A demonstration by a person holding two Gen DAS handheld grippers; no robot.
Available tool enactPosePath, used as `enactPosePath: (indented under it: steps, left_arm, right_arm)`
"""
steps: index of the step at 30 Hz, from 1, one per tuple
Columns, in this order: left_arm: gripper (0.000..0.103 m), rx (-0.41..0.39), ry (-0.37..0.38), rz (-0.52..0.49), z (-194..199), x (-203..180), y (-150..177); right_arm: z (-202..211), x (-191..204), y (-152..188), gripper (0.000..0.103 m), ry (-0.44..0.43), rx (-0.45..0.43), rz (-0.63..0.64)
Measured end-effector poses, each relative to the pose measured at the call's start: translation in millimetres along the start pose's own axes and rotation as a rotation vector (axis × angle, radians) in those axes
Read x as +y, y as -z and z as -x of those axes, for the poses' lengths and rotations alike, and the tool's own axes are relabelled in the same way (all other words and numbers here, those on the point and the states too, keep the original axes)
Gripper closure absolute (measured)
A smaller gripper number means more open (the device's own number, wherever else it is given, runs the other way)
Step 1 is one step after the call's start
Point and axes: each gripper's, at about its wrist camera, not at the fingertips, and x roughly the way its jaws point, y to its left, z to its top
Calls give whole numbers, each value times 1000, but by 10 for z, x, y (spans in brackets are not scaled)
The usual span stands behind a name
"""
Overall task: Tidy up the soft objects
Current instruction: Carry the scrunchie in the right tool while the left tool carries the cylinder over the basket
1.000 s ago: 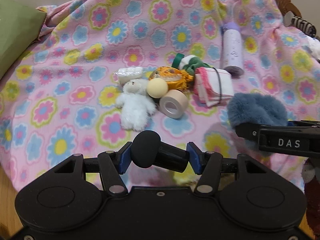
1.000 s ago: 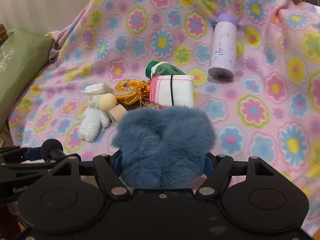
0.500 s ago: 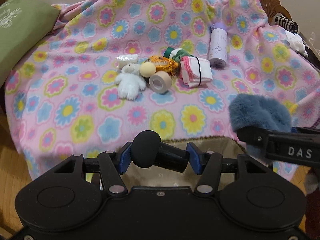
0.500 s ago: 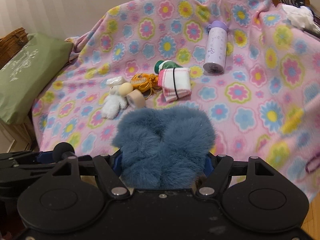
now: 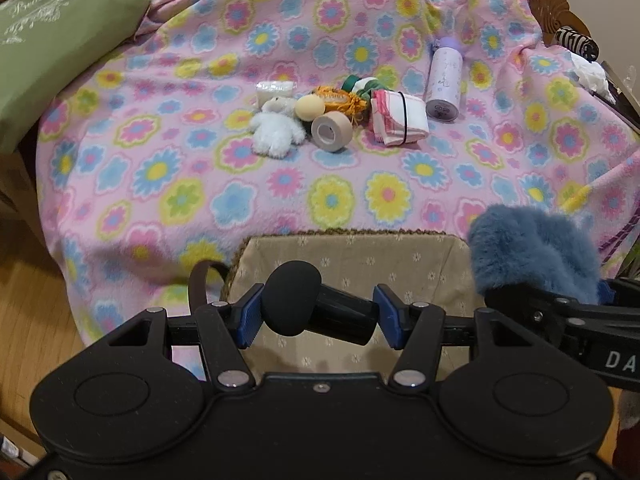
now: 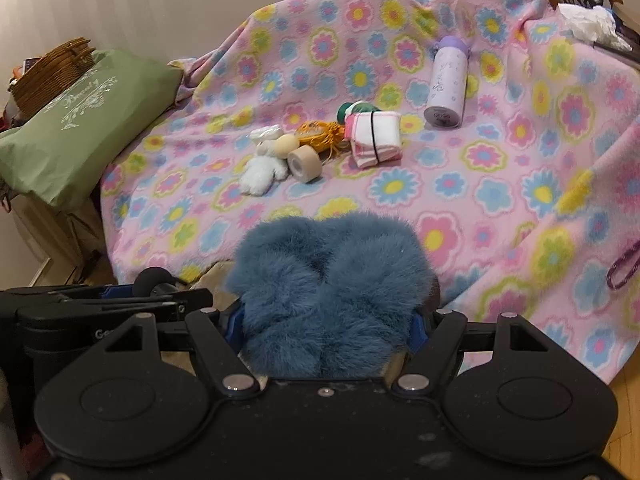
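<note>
Two views share the same flowered bed, yet each adds something of its own.

From the left wrist, the left gripper (image 5: 318,316) is clamped on a black foam-tipped microphone (image 5: 316,308), held crosswise between its blue pads, foam head at the left pad. Only this view shows what lies under it: a fabric-lined basket (image 5: 360,260) with a beige daisy-print lining and a braided rim, sitting against the near edge of the pink floral blanket (image 5: 180,184). To the right, the right gripper (image 5: 540,300) appears side-on, closed on a blue furry item (image 5: 532,252) that hovers over the basket's right corner.

From the right wrist, the fluffy, slate-blue fur fills the space between the pads, bulging in two rounded lobes above the right gripper (image 6: 326,324), so the fingertips themselves are hidden. The basket is almost wholly masked here. This view alone shows a wicker basket (image 6: 52,70) behind the green pillow (image 6: 84,128).

Both views show the cluster left well apart on the blanket: a white plush bear (image 6: 262,170), a cream ball (image 6: 287,145), a tape roll (image 6: 305,166), an orange tasselled pouch (image 6: 318,134), a banded folded cloth (image 6: 376,140) and a lilac bottle (image 6: 446,80) lying on its side.
</note>
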Motion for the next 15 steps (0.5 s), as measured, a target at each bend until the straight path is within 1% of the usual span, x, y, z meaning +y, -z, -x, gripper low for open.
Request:
enactPosePath:
  steps: [3,7,15]
  left_arm:
    - [48,12,2,5,-3,2,50]
    - [48,25,7,7,-28,3,83]
    - [48,79,-1,37,-141,66,134]
  right_arm:
    - [29,-31,17,31,-10,8,-22]
    - [-8,-52,23,31,-22,44,-44]
    - [-136,-26,39,30,-29,120,-45]
